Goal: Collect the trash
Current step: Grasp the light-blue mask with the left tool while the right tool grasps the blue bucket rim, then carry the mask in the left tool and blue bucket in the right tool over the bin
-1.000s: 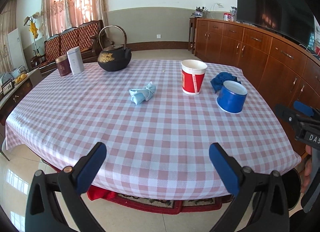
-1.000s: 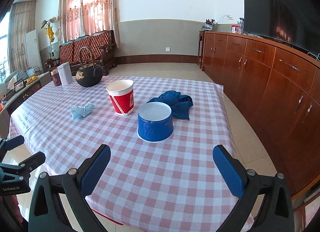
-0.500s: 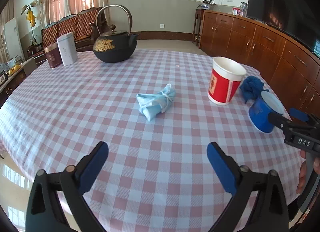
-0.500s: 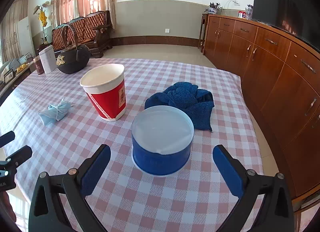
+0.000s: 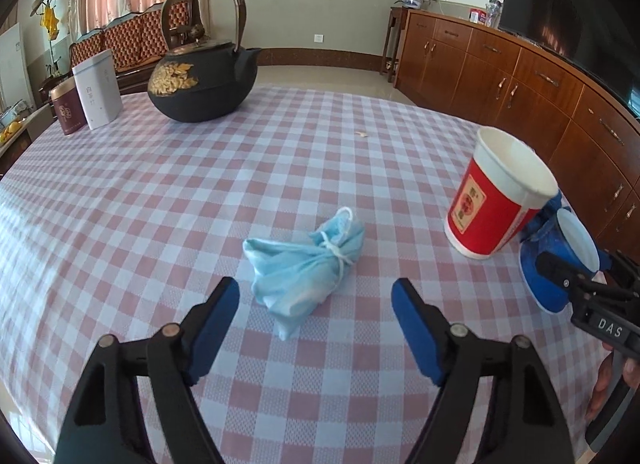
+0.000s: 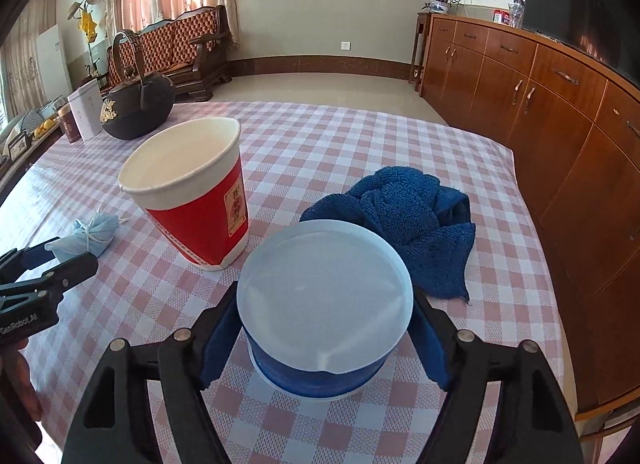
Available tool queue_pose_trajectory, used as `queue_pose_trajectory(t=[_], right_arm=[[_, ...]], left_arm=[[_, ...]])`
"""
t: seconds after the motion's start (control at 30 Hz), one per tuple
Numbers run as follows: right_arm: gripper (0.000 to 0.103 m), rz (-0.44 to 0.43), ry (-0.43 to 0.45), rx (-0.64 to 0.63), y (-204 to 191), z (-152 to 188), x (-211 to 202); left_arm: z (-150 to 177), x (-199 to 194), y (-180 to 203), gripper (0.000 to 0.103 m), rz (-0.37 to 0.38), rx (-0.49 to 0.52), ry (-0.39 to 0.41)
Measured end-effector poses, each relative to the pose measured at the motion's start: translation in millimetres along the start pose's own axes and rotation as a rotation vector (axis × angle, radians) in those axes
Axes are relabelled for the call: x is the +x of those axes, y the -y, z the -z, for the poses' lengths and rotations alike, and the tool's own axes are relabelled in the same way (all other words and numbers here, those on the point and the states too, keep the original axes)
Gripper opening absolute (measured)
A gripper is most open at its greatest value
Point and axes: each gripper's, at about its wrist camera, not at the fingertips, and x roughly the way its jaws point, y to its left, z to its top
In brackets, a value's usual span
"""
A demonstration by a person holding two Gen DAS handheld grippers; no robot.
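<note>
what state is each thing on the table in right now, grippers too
face mask: balled up, tied with its strap, lying on the table
red paper cup: upright, open, looks empty
blue tub: upright, white lid on
blue cloth: crumpled behind the tub
teapot: upright, lid on, handle raised
left gripper: closing, mask just ahead, not gripped
right gripper: closing either side of the tub; contact unclear

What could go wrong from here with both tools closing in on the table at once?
1. The right tool is closing around the wide blue tub with the white lid; a grip on the smooth wall might slip.
2. The tall red paper cup stands close beside the tub and could be knocked over.
3. The left tool is closing short of the tied light blue face mask, so it may pinch the checked tablecloth.
</note>
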Motion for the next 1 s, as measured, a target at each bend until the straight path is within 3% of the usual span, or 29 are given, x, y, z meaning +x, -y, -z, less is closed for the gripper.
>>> queue_pose_trajectory(t=[0.1, 0.17, 0.4, 0.7, 1.0], right_arm=[[0.078, 0.0, 0.002, -0.01, -2.0, -4.4, 4.9], [0.078, -0.008, -0.002, -0.013, -3.6, -7.7, 7.6], [0.078, -0.032, -0.008, -0.017, -8.4, -13.0, 10.3], [0.078, -0.049, 0.015, -0.015, -10.0, 1.9, -11.4], [0.077, -0.048, 0.035, -0.008, -3.3, 22.9, -47.0]], left_arm=[[-7.2, 13.5, 0.3, 0.064, 0.029, -0.004, -0.045], [-9.6, 16.8, 4.4, 0.061, 0.013, 0.016, -0.053], [-11.9, 16.0, 5.7, 0.029, 0.031, 0.017, -0.051], [10.5, -17.7, -3.6, 0.018, 0.068, -0.012, 0.01], [31.3, -57.0, 4.2, 0.016, 0.12, -0.012, 0.068]])
